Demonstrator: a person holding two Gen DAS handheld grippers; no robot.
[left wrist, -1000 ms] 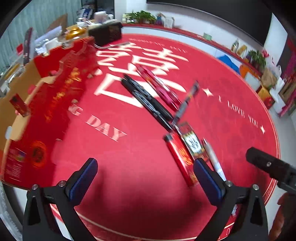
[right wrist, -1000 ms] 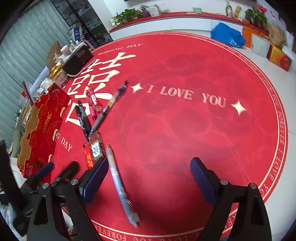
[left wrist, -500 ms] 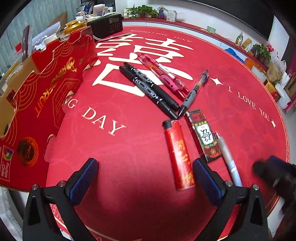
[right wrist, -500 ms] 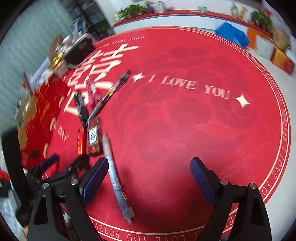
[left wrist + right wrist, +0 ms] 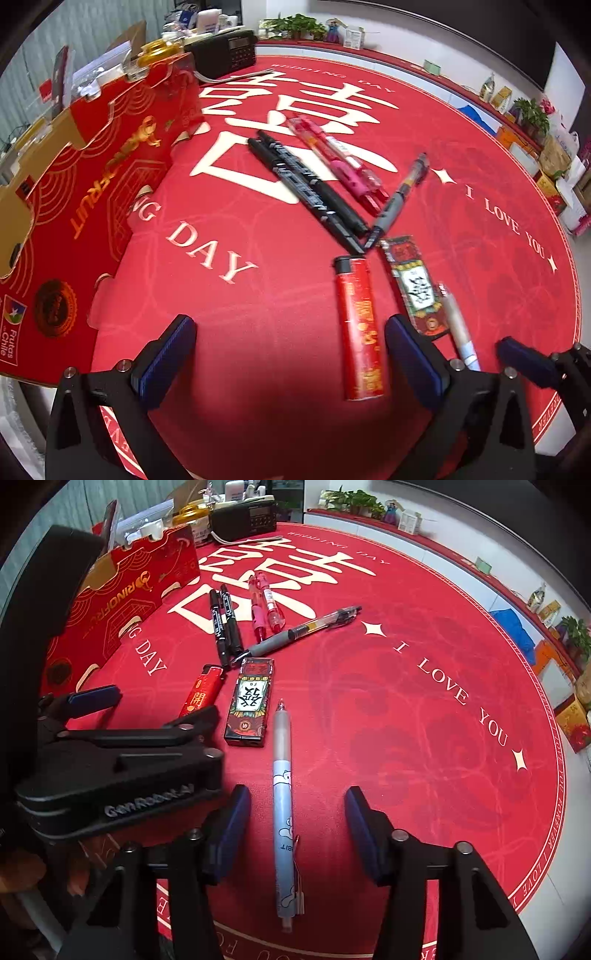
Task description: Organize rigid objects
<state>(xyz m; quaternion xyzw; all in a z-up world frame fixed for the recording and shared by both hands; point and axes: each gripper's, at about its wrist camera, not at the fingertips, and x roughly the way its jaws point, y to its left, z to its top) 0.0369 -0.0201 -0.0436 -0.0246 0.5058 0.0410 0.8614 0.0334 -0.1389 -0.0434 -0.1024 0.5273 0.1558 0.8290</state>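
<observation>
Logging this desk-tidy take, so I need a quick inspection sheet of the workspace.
Surface: round red mat with white lettering.
Job's things: blue pen, two black markers, two pink pens, grey pen, red lighter, dark lighter.
Clutter: red carton, radio.
Grippers: left gripper open over the red lighter; right gripper closing, blue pen between its jaws, untouched.
Cables: nothing seen.
Surroundings: plants on a ledge, boxes on the floor.

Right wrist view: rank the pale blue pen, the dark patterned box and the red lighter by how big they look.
1. pale blue pen, longest, though nearest the camera.
2. dark patterned box.
3. red lighter, partly hidden behind the left gripper, so unsure.
</observation>
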